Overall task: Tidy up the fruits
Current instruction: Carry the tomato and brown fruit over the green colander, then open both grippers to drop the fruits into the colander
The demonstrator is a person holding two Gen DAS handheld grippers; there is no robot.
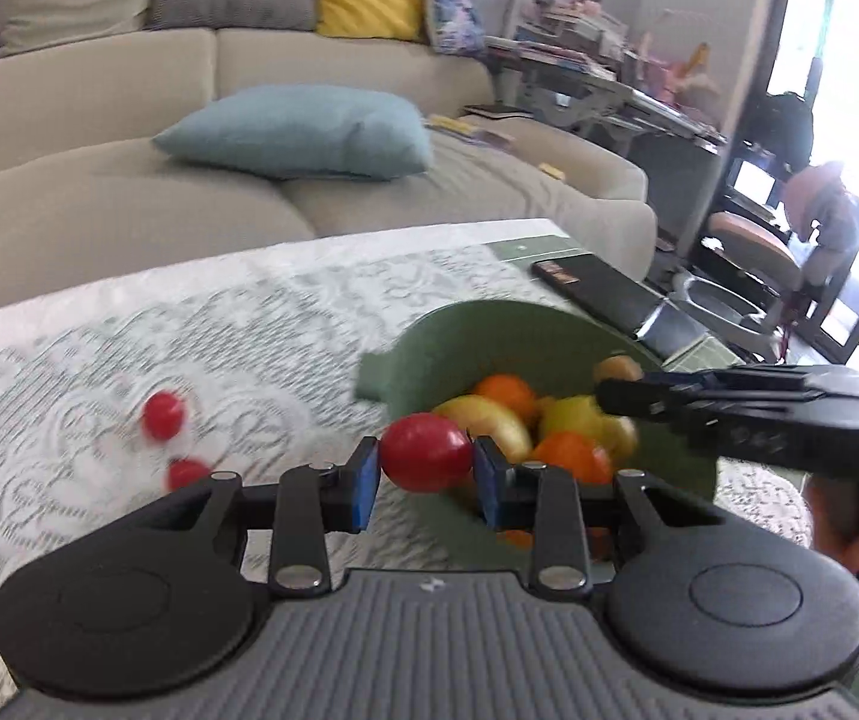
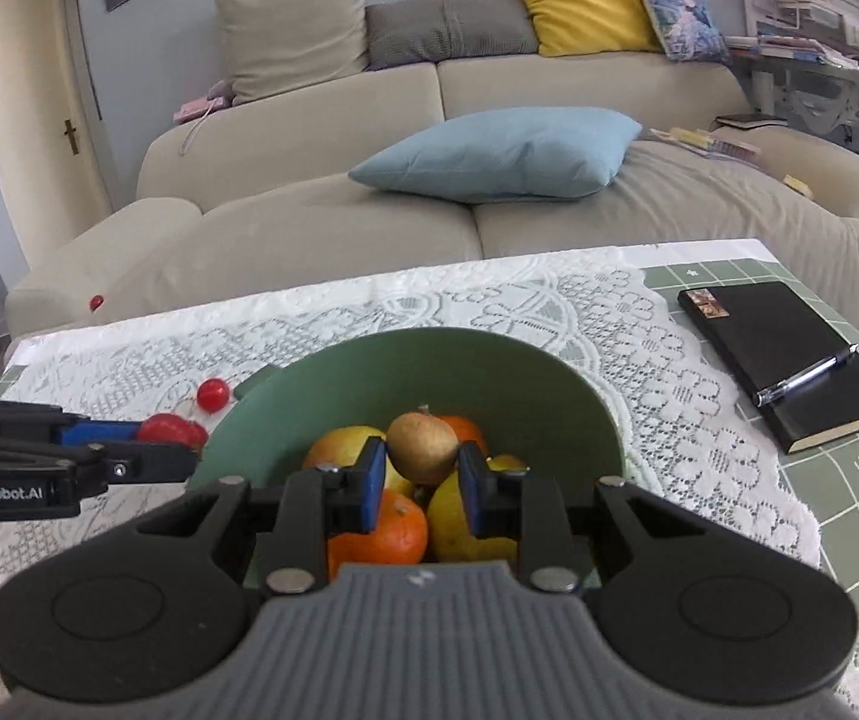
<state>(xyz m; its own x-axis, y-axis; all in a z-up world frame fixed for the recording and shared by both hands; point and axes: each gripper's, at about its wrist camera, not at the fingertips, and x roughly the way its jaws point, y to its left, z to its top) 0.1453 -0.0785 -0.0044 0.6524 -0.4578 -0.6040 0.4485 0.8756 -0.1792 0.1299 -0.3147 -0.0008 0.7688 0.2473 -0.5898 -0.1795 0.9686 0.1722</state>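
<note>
My left gripper (image 1: 426,468) is shut on a red tomato (image 1: 426,452) and holds it beside the left rim of a green bowl (image 1: 489,324). It also shows in the right wrist view (image 2: 189,441), with the tomato (image 2: 168,429) left of the bowl (image 2: 429,354). My right gripper (image 2: 420,477) is shut on a brown pear-like fruit (image 2: 421,447) and holds it over the bowl. The bowl holds oranges (image 2: 381,531) and yellow apples (image 2: 465,525). Two more red tomatoes (image 1: 163,415) (image 1: 186,474) lie on the lace cloth to the left.
A black notebook (image 2: 789,354) with a pen (image 2: 804,381) lies at the table's right on a green grid mat (image 2: 849,516). A beige sofa (image 2: 549,210) with a blue cushion (image 2: 501,153) stands behind the table. A small red fruit (image 2: 96,302) lies on the sofa arm.
</note>
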